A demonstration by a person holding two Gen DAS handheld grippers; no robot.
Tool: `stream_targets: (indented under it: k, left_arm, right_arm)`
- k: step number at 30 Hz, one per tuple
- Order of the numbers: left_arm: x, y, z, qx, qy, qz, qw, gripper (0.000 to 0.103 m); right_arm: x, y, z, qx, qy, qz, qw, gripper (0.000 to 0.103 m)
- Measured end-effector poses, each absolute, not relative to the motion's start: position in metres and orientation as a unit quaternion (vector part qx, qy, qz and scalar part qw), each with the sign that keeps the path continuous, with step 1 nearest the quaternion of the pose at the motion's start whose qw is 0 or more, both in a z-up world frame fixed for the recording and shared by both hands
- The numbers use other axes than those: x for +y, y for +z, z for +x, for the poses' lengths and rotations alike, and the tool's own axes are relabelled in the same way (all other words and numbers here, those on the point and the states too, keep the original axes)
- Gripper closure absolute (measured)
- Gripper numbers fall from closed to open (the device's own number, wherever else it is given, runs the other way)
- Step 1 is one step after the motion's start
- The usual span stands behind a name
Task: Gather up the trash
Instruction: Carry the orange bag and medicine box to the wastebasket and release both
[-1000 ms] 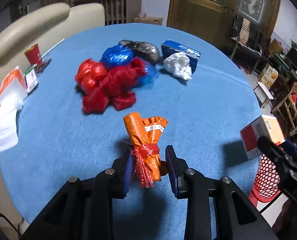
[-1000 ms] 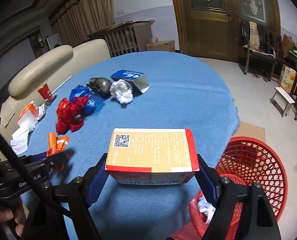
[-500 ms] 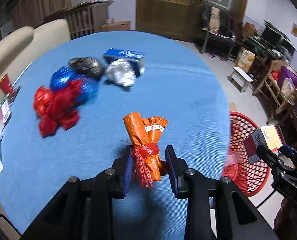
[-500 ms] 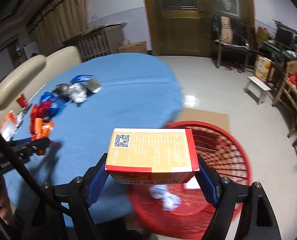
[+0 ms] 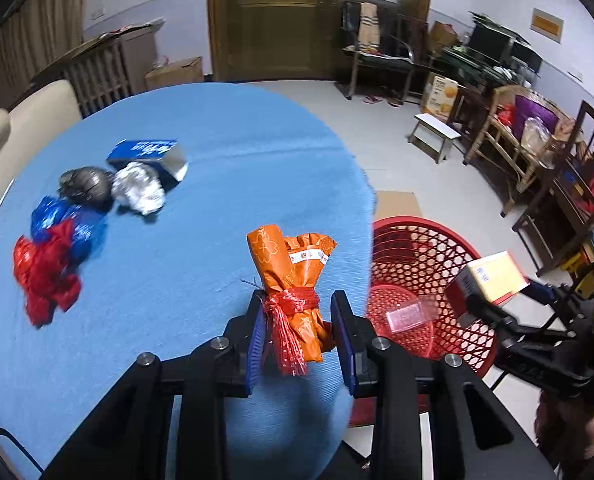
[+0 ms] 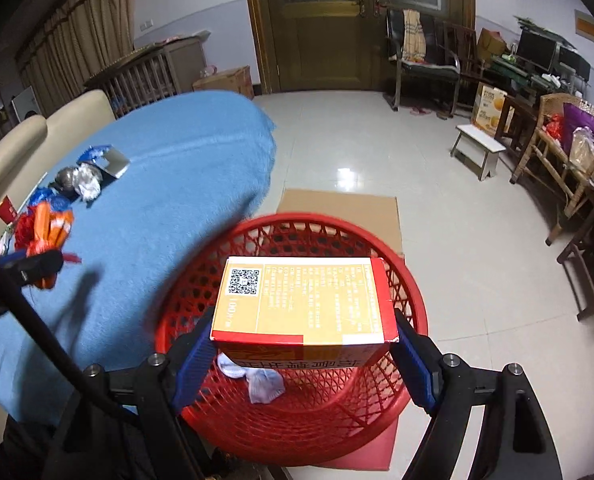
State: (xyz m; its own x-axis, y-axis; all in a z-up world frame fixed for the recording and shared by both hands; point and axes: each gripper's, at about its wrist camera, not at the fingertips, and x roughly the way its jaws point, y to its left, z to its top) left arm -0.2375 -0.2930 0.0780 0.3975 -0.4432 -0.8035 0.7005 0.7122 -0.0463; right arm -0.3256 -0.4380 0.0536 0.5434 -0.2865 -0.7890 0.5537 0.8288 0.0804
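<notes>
the left hand-held gripper (image 5: 297,332) is clenched on an orange wrapper bundle (image 5: 293,276) tied with red netting, gripping it near the tied lower end so the bundle stands upright between the blue pads. it is held level above the near right part of the blue-clothed bench (image 5: 217,168), close to the bench's edge and just left of the red mesh basket (image 5: 429,248).

the right hand-held gripper (image 6: 303,344) points forward and down, grasping a yellow and red carton (image 6: 303,300) by its two short ends, qr-code face up. the carton hangs directly over the open mouth of the red mesh basket (image 6: 337,412), which stands on the floor on a flat sheet of cardboard (image 6: 337,204) beside the bench. a crumpled white and pale blue scrap (image 6: 263,384) lies in the basket's bottom, and the left view shows a pink packet (image 5: 407,316) in there too.

far left on the bench lie more pieces of trash: a red plastic bag (image 5: 43,276), a blue foil bag (image 5: 63,216), a dark crumpled bag (image 5: 85,186), a white crumpled wad (image 5: 139,194) and a blue box (image 5: 149,152).
</notes>
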Motion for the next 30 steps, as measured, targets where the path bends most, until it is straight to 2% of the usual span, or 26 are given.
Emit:
stream_targets:
  k: [7,9,23,27,29,30]
  left_arm:
    - [-0.318,0.078,-0.247,0.421,-0.365,0.167,0.814,0.069]
    - [-0.323,0.077,-0.248,0.421,-0.369,0.170,0.811,0.069]
    - [-0.383,0.069,-0.274,0.430,-0.417,0.205,0.774,0.069]
    - [-0.401,0.059,-0.279,0.446,-0.434,0.212,0.753,0.066]
    - [-0.408,0.054,-0.279,0.458,-0.441,0.213,0.742,0.047]
    - [-0.410,0.052,-0.279,0.461,-0.440,0.216,0.739,0.028]
  right_arm:
    - [-0.440,0.029,-0.324,0.451,-0.222,0.167,0.848,0.017]
    - [-0.439,0.025,-0.326,0.456,-0.229,0.160,0.845,0.002]
    - [-0.489,0.060,-0.376,0.369,-0.289,0.227,0.854,0.001]
    - [-0.497,0.065,-0.384,0.357,-0.298,0.237,0.853,0.001]
    - [-0.500,0.066,-0.388,0.353,-0.302,0.240,0.852,0.001]
    - [-0.501,0.067,-0.389,0.351,-0.304,0.242,0.852,0.001]
